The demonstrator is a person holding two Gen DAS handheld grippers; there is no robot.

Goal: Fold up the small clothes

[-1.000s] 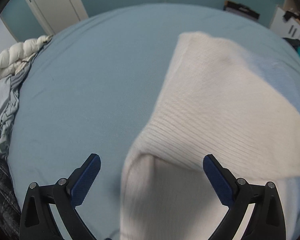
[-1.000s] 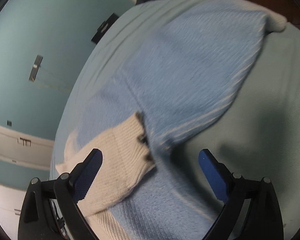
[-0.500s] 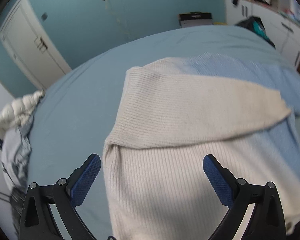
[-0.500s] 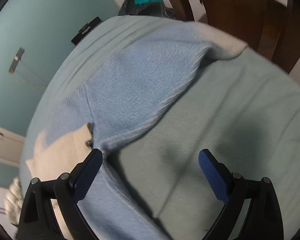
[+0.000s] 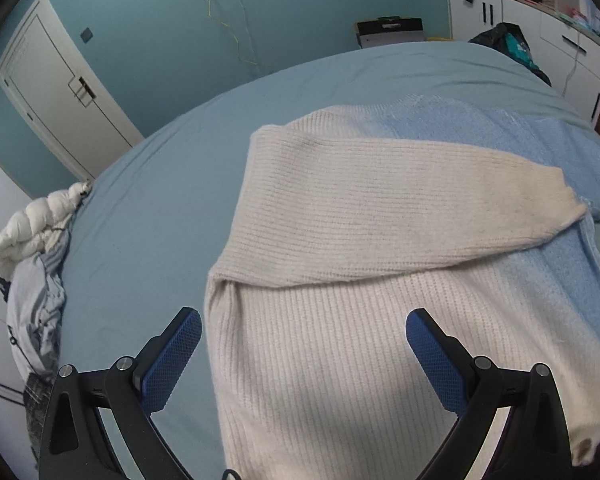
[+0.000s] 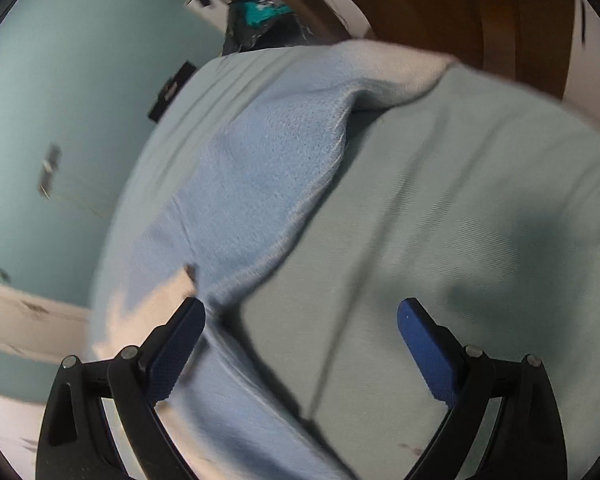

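A cream and light blue knit sweater (image 5: 340,344) lies flat on the bed. Its cream left sleeve (image 5: 400,216) is folded across the body toward the right. My left gripper (image 5: 303,340) is open and empty, above the sweater's cream lower part. In the right wrist view the light blue right sleeve (image 6: 260,184) stretches out over the sheet to a cream cuff (image 6: 412,76) at the far edge. My right gripper (image 6: 300,332) is open and empty, over the bare sheet just right of that sleeve.
The bed's blue-green sheet (image 5: 148,208) spreads around the sweater. A white puffy jacket and grey clothes (image 5: 32,248) are piled at the left edge. A dark bag (image 6: 264,20) and a wooden bed frame (image 6: 460,8) lie beyond the far edge. A white door (image 5: 64,92) stands at left.
Both grippers pulled back and rose from the sweater. The cream sleeve now rests folded across the body. The right view swung from the sweater's middle toward the blue sleeve and bare sheet.
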